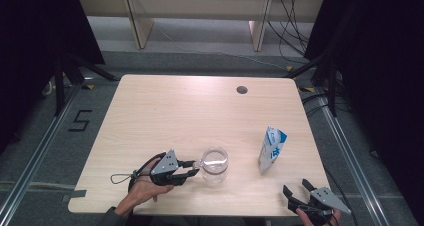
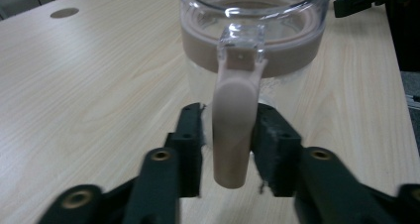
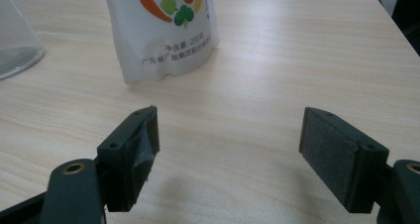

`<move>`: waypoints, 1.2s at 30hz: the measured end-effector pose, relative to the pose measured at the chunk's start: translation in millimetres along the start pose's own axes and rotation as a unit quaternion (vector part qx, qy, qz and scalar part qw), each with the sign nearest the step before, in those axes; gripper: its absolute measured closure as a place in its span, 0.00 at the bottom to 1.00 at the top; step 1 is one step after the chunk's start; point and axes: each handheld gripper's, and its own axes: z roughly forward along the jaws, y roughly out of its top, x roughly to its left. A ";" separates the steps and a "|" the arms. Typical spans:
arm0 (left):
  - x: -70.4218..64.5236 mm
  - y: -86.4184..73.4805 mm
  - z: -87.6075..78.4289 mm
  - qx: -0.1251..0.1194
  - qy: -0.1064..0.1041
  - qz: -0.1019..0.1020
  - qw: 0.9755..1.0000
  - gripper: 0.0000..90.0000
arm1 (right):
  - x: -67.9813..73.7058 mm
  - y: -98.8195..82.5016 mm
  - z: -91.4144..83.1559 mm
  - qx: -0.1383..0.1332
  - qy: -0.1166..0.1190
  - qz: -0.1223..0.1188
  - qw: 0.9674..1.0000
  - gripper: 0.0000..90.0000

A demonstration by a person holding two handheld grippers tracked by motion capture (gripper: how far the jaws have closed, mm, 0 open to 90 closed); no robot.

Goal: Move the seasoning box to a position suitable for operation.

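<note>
We see the left tool [image 2: 225, 135] with jaws slack around the handle [image 2: 233, 130] of the glass jar [image 1: 215, 165] at the bench's [image 1: 165, 111] six o'clock, the right tool [image 3: 228, 144] open before the upright pouch [image 1: 272, 148], unpoured.

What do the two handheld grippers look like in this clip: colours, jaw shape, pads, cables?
Both the left gripper and the right gripper have black angular jaws with brass-coloured rivets, dark textured pads and a grey three-cornered plate on top. A thin cable loops back from the left one. A dark sleeve covers the left forearm.
</note>
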 end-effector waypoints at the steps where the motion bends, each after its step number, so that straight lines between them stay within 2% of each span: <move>1: 1.6 -0.5 -3.1 -0.002 0.012 -0.002 1.000 0.62 | -0.5 0.1 0.0 -0.002 0.000 -0.001 1.000 0.27; 2: 1.6 -0.5 -3.1 -0.002 0.012 -0.002 1.000 0.57 | 0.0 0.1 -0.2 0.001 0.002 0.003 1.000 0.27; 3: 2.5 -0.8 -4.1 -0.006 0.013 -0.002 1.000 0.57 | 0.0 0.1 -0.2 0.001 0.002 0.003 1.000 0.27; 6: 1.4 -1.9 -14.4 -0.019 0.015 -0.021 0.999 0.49 | -0.7 -0.1 0.9 -0.003 0.007 0.000 1.000 0.27; 7: 1.4 -1.9 -14.4 -0.019 0.015 -0.021 0.999 0.48 | -0.7 -0.1 0.9 -0.003 0.007 0.000 1.000 0.27; 8: 0.8 -2.2 -20.2 -0.022 0.018 -0.020 0.999 0.47 | -0.1 -0.1 -0.1 0.003 -0.001 0.000 1.000 0.27; 11: -0.8 -2.7 -26.9 -0.028 0.024 -0.033 0.999 0.47 | -0.1 -0.3 0.2 0.004 0.002 0.001 1.000 0.27; 12: -0.8 -2.7 -26.9 -0.028 0.024 -0.033 0.999 0.47 | -0.8 -0.5 0.0 0.001 -0.005 -0.004 1.000 0.27; 13: -0.1 -2.5 -28.9 -0.033 0.022 -0.030 0.999 0.47 | -1.2 -0.9 1.4 -0.001 0.000 -0.005 1.000 0.27; 14: -0.8 -2.4 -31.0 -0.035 0.024 -0.037 0.998 0.47 | -1.2 -1.1 1.3 0.002 -0.001 -0.005 1.000 0.27; 15: -0.5 -2.4 -33.1 -0.041 0.023 -0.038 0.998 0.47 | -0.1 -1.3 0.8 0.007 0.003 0.010 1.000 0.27; 17: 0.0 -2.0 -37.4 -0.047 0.027 -0.045 0.998 0.46 | 0.2 -1.4 1.1 0.007 0.005 0.011 1.000 0.27; 19: 0.5 -1.4 -43.4 -0.053 0.033 -0.058 0.996 0.46 | -1.3 -2.2 1.4 0.010 -0.001 0.002 1.000 0.27; 22: -3.2 0.9 -51.0 -0.060 0.043 -0.088 0.993 0.45 | -1.9 -2.4 1.5 0.003 0.001 0.004 1.000 0.27; 23: -2.8 2.2 -53.0 -0.065 0.042 -0.082 0.994 0.45 | -1.8 -2.4 0.8 0.008 0.001 0.002 1.000 0.27; 24: -4.2 3.7 -54.9 -0.068 0.046 -0.088 0.993 0.46 | -2.6 -2.8 0.8 0.012 0.000 -0.008 1.000 0.27; 25: -4.2 3.7 -54.9 -0.068 0.046 -0.088 0.993 0.47 | -2.6 -2.8 0.8 0.012 0.000 -0.008 1.000 0.27; 26: -5.9 7.2 -57.6 -0.073 0.051 -0.097 0.991 0.48 | 0.8 -4.3 0.8 0.007 0.003 0.016 1.000 0.27; 29: -6.5 10.4 -59.0 -0.081 0.045 -0.098 0.991 0.51 | -1.0 -5.0 1.3 0.006 0.004 0.007 1.000 0.27; 30: -9.4 13.9 -60.0 -0.085 0.045 -0.106 0.990 0.54 | 0.1 -5.7 0.0 0.009 0.000 0.019 1.000 0.27; 32: -11.1 17.1 -60.2 -0.085 0.040 -0.099 0.991 0.56 | -0.8 -6.0 -0.4 0.011 -0.001 0.017 1.000 0.27; 33: -11.1 17.1 -60.2 -0.085 0.040 -0.099 0.991 0.58 | -2.3 -6.2 0.2 0.009 -0.002 0.004 1.000 0.27; 35: -14.3 20.4 -57.2 -0.095 0.031 -0.104 0.989 0.60 | -2.8 -6.0 0.1 0.006 0.002 0.003 1.000 0.27; 36: -14.4 21.2 -57.0 -0.092 0.033 -0.099 0.990 0.61 | -3.5 -6.2 1.0 0.005 0.001 0.001 1.000 0.27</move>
